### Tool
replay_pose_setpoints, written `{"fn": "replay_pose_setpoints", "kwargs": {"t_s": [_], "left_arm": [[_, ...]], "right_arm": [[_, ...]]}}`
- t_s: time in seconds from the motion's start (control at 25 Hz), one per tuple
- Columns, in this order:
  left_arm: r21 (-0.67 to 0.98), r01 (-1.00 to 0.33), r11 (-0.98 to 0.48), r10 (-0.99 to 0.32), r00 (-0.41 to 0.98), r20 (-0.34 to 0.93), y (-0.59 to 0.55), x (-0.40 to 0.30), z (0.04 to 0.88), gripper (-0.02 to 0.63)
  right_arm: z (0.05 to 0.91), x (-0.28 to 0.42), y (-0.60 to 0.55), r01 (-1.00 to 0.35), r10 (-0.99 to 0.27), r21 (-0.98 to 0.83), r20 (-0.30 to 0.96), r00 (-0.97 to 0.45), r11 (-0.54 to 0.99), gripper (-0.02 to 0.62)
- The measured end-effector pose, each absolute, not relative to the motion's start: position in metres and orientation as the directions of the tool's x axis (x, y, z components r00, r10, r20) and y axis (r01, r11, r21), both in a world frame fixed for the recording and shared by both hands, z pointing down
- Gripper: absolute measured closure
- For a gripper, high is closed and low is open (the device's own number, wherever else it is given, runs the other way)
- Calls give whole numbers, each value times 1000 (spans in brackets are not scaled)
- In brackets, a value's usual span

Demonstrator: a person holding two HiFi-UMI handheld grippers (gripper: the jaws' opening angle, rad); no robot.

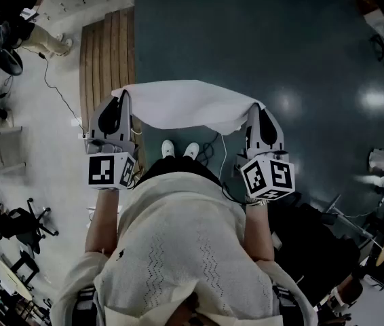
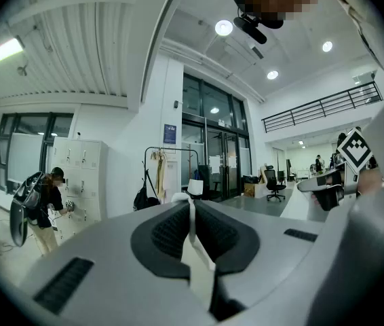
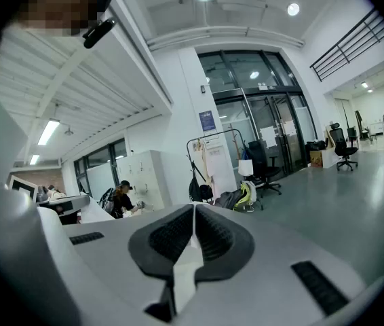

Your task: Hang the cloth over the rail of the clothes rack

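Step in hand: carrying, not yet hanging. I am holding the cloth (image 1: 188,104) stretched out in front of me above the floor (image 1: 260,39), and it is sagging slightly in the middle.

My left hand-held gripper (image 1: 122,100) is clamping one top corner, with its jaws pressed together and only white fabric between the pads. My right hand-held gripper (image 1: 256,109) is pinching the opposite corner the same way. Both are pointing roughly level.

The clothes rack (image 2: 170,175) is standing well apart from me, across the room against the white wall, just beside the glass doors (image 2: 212,155). Bags and garments are hanging on it.

Next move, as I judge it:
- walking up to the rack
- lifting the cloth above the rail (image 2: 171,149)
- carrying it across so it is draping down both sides
- only then easing the jaws apart

Holding the span taut should be helping it clear the bar.

Surface and room: no worktop here. I am standing on a dark, glossy floor, with wooden slats (image 1: 107,46) lying to my left. Lockers (image 2: 77,172) are lining the wall and a person (image 2: 46,199) is working at them. An office chair (image 2: 274,182) is sitting farther off.
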State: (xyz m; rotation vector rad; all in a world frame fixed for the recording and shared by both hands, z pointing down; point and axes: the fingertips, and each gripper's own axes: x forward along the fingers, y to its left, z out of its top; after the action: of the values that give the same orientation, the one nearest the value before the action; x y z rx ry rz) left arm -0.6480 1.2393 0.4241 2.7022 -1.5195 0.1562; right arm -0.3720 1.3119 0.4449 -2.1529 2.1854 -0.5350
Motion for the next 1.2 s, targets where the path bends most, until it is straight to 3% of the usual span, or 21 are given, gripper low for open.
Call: {"fn": "replay_pose_setpoints", "kwargs": {"t_s": [0.6, 1.2], "left_arm": [[25, -871, -491, -868, 491, 76, 1187, -612, 428, 581], [48, -822, -567, -820, 569, 60, 955, -648, 436, 581]], "right_arm": [[440, -331, 1255, -968, -973, -251, 225, -56, -3, 574], [436, -366, 1054, -972, -967, -210, 249, 53, -108, 574]]}}
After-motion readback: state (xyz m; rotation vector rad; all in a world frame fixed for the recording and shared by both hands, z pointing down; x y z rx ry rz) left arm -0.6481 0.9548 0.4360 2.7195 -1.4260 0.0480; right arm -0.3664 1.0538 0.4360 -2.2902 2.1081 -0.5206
